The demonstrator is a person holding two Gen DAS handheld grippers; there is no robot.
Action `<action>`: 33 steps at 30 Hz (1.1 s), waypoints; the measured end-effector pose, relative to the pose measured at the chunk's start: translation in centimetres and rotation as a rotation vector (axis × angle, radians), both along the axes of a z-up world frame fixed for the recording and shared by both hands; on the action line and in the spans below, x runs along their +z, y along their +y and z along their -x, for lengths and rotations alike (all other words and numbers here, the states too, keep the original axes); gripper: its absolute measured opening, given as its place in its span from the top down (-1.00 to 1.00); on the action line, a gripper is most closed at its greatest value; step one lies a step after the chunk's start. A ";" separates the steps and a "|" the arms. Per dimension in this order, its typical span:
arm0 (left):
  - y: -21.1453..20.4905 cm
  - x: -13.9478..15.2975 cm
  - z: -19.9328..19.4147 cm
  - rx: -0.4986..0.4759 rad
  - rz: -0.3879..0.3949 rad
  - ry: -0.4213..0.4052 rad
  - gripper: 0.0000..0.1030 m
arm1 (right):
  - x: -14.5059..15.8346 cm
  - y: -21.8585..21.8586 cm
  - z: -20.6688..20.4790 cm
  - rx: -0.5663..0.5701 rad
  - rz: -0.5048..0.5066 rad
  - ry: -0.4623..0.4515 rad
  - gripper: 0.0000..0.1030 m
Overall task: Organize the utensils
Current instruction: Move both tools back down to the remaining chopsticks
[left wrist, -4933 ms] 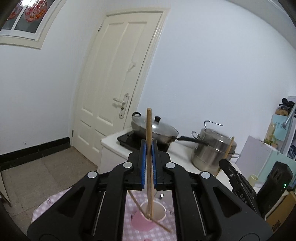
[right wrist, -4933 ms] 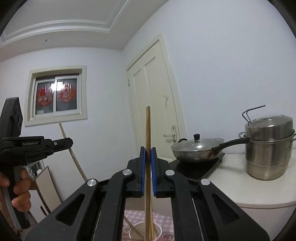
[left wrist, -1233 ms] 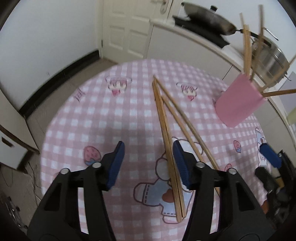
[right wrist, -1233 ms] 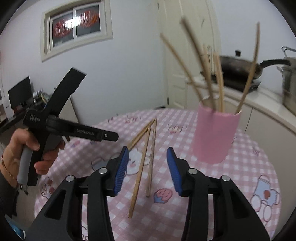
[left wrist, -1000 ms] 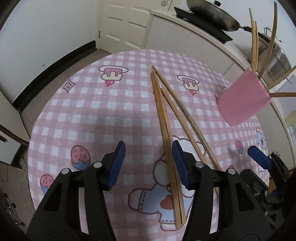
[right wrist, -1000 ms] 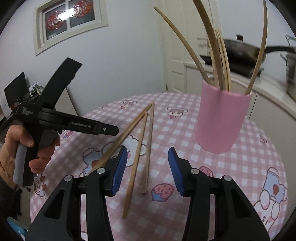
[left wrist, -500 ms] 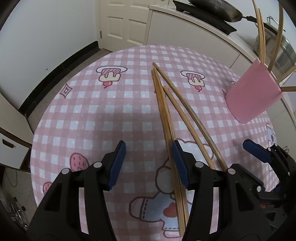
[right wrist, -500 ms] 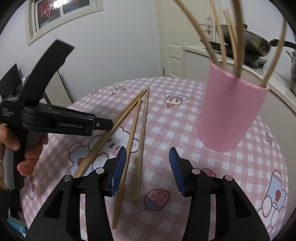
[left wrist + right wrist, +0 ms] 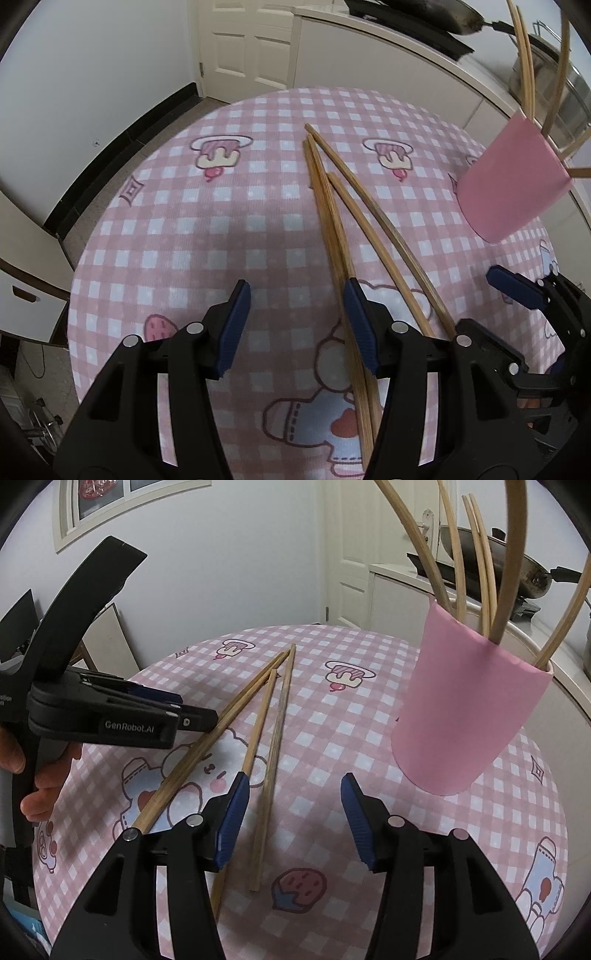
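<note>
i'm looking into a home kitchen. a round surface (image 9: 177, 229) wears a pink checked cloth with cartoon prints, and a pink cup (image 9: 469, 716) of wooden chopsticks (image 9: 458, 554) stands on it. behind, a white counter (image 9: 388, 48) carries a dark frying pan (image 9: 517, 572) on a cooktop, beside a white panelled door (image 9: 251, 40). tiled floor (image 9: 110, 177), a window (image 9: 107, 498) high on the wall.

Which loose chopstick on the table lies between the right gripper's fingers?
The rightmost chopstick, greyer than the others; the rest lie left of the right gripper.
</note>
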State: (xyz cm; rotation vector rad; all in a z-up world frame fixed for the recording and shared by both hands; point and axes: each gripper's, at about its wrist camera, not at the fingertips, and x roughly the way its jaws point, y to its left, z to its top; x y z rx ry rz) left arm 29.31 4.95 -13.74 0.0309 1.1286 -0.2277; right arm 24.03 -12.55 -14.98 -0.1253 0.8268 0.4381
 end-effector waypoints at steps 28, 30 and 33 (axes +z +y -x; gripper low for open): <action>-1.7 0.3 -6.7 0.061 -0.095 0.035 0.21 | -0.3 4.8 -3.8 0.026 0.201 -0.055 0.05; -1.6 0.3 -7.2 0.062 -0.090 0.038 0.21 | -0.4 4.9 -4.7 0.016 0.217 -0.048 0.06; -1.2 0.3 -8.1 0.057 -0.080 0.044 0.21 | -0.5 4.9 -5.7 0.002 0.225 -0.036 0.06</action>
